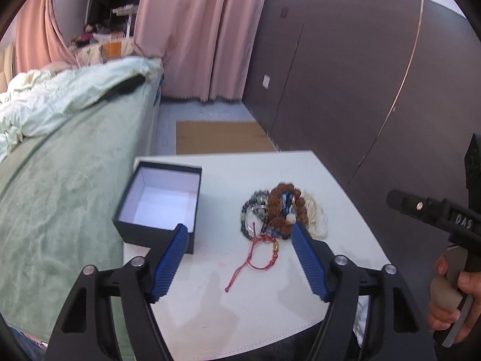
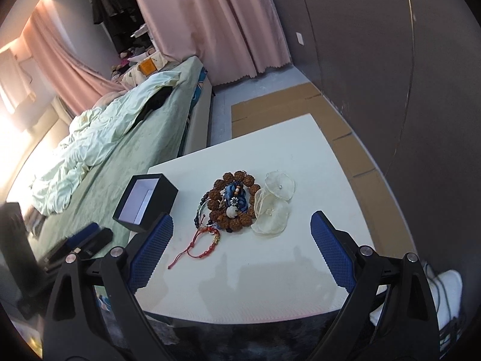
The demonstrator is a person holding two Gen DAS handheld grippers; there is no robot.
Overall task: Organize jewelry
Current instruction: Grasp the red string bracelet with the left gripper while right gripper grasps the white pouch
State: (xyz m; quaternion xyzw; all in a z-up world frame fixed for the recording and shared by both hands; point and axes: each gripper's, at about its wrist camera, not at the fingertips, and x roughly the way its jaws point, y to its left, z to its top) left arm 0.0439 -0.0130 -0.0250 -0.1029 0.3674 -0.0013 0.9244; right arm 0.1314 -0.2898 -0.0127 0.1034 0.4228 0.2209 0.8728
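An open black box [image 1: 162, 204] with a white empty inside stands at the left of the white table [image 1: 228, 300]; it also shows in the right wrist view [image 2: 147, 201]. To its right lies a jewelry pile: a brown bead bracelet [image 1: 285, 207] [image 2: 237, 198], a dark bead strand [image 1: 249, 213], a red cord bracelet [image 1: 258, 255] [image 2: 201, 243] and pale shell pieces [image 1: 315, 213] [image 2: 273, 204]. My left gripper [image 1: 239, 228] is open and empty, just short of the pile. My right gripper [image 2: 242, 219] is open and empty, above the table's near side.
A bed with green covers [image 1: 60, 156] runs along the table's left side. A dark wall panel [image 1: 345, 75] stands to the right, with cardboard [image 1: 222, 137] on the floor beyond the table. Pink curtains [image 1: 195, 30] hang behind.
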